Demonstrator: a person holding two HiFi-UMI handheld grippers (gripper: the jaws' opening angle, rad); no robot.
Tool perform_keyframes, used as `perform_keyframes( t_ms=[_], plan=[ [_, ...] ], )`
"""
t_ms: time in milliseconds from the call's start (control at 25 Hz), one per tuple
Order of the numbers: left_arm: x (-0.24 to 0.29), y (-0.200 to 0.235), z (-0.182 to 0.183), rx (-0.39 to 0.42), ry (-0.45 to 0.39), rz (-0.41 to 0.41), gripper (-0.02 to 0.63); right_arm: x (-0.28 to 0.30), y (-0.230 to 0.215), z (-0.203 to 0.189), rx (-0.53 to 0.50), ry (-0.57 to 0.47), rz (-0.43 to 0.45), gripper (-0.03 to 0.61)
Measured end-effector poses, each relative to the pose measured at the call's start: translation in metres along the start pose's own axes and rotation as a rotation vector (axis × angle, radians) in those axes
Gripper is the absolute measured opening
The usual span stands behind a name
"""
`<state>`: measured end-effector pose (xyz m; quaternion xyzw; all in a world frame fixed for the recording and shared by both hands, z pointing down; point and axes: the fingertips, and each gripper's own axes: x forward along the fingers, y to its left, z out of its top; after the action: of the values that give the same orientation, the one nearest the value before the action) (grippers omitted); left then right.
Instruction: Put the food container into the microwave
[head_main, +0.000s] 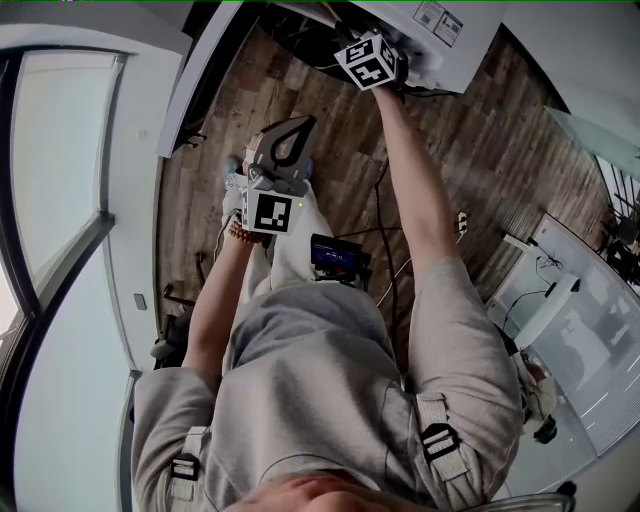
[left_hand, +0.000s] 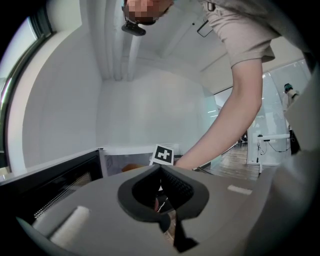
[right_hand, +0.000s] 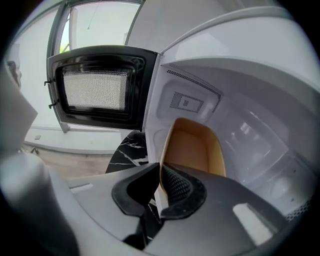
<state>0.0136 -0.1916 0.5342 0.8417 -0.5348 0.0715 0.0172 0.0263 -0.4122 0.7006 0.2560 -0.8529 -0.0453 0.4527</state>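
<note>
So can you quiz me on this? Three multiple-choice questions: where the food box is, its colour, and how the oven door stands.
1. Where is the food container?
A) reaching into the cavity of the microwave
B) lying on the floor
C) on top of the microwave

2. What colour is the container?
A) blue
B) tan
C) black

3. How is the microwave's door?
A) shut
B) swung open
C) missing

Answers:
1 A: the right gripper view shows the container against the white inner walls, with the right claw pinching its rim.
2 B: its walls and inside are a pale brown.
3 B: the door stands out to the side, with its mesh window facing the camera.
</note>
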Motion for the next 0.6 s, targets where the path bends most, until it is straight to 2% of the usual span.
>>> perform_keyframes(
  t_ms=[600],
  plan=[
    [0.008, 0.004, 0.001, 0.005, 0.006, 0.000, -0.003, 0.011, -0.009, 0.005, 0.020, 0.018, -0.018, 0.034]
  ],
)
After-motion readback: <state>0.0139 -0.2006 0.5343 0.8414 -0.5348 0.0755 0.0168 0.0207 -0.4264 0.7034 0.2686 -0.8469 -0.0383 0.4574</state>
